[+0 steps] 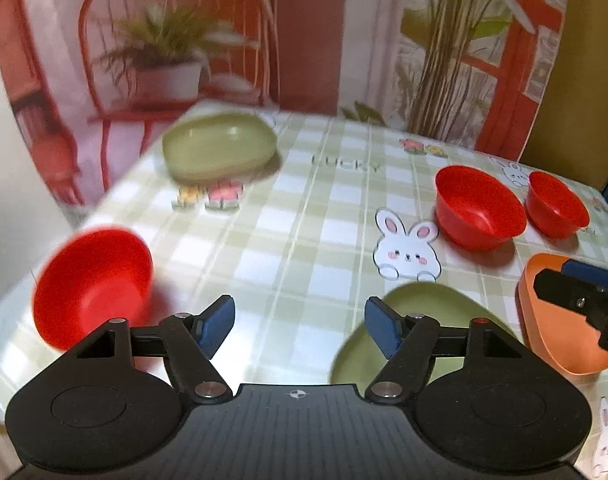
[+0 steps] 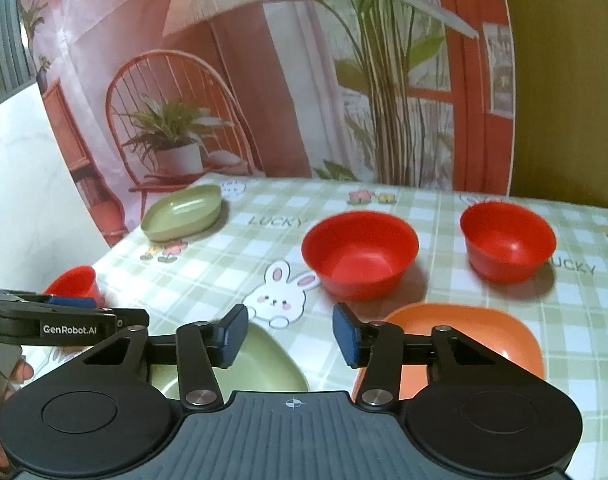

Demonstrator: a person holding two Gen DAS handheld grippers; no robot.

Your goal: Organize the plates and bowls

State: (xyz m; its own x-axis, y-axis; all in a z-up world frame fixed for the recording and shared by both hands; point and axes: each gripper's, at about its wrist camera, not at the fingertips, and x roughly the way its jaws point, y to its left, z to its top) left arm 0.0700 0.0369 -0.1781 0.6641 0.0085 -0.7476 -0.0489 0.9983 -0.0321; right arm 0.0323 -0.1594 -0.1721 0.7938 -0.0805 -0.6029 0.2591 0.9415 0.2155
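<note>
Left claw (image 1: 299,328): jaws part-way apart, nothing between them, over bare bench (image 1: 304,220) cloth just left of the near green plate (image 1: 404,312). Right claw (image 2: 290,334): narrower gap, also empty, sitting above the strip between that green plate (image 2: 263,360) and the orange plate (image 2: 464,332).

My read: each claw is lining up on a plate rim at the near edge, left on green, right on orange. To do it well:
- pinch the raised rim, one pad inside, one outside, not the flat centre
- come in low and shallow so the lower pad slides under the lip
- keep the two claws apart; they're close here and the right one already shows over the orange plate's edge in the left view

Further back:
- red bowl (image 1: 91,284) at the left edge, blurred, so I can't say if it's tilted or just distorted
- two more red bowls mid-bench toward the right, larger bowl (image 2: 360,256) and right bowl (image 2: 508,244), upright, apart from each other
- second green plate (image 2: 181,212) at the far left corner, alone

All pieces look like smooth matte plastic with rounded rims; plates are squarish and shallow. Nothing stacked yet.
</note>
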